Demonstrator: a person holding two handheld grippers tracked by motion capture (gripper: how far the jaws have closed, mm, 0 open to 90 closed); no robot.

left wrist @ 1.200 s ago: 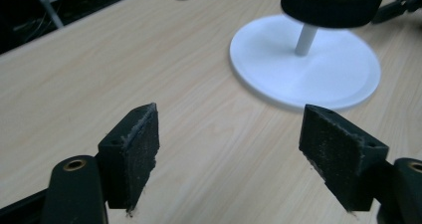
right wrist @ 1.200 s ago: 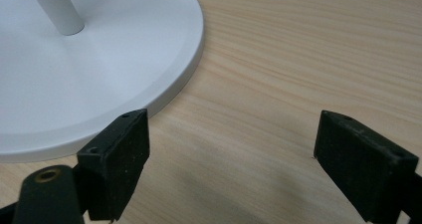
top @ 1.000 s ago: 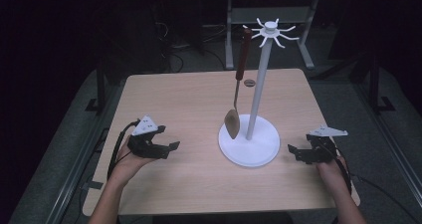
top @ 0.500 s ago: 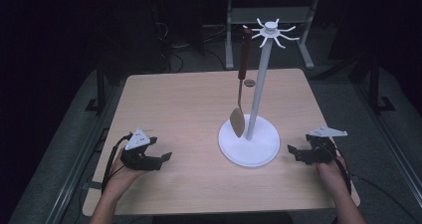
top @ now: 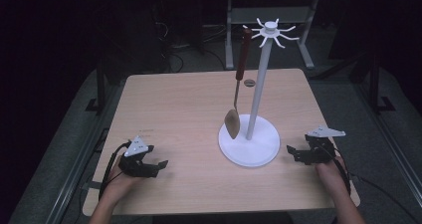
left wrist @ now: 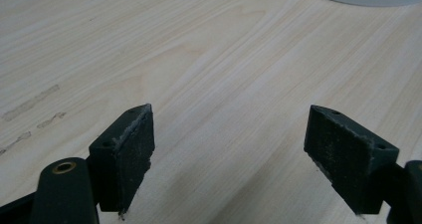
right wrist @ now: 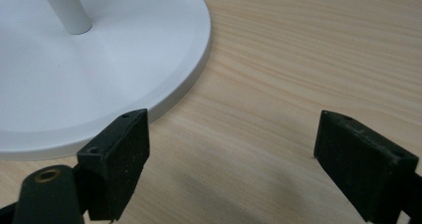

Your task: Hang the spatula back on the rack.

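Spoon (top: 238, 88) hangs upright on stand (top: 250, 143); right gripper (top: 298, 154) nearer, probably; left gripper (top: 155, 167) farther; both wide, empty.

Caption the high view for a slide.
Spoon hangs from white stand; open left gripper and right gripper rest apart.

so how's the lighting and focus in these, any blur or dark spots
High view: the pale wooden table is evenly lit, the surroundings nearly black, and the white hook stand with its hanging brown-handled spoon is slightly soft. Left gripper view: wood grain is sharp, and the left gripper has open black jaws in shade. Right gripper view: the right gripper casts a soft shadow on the wood.
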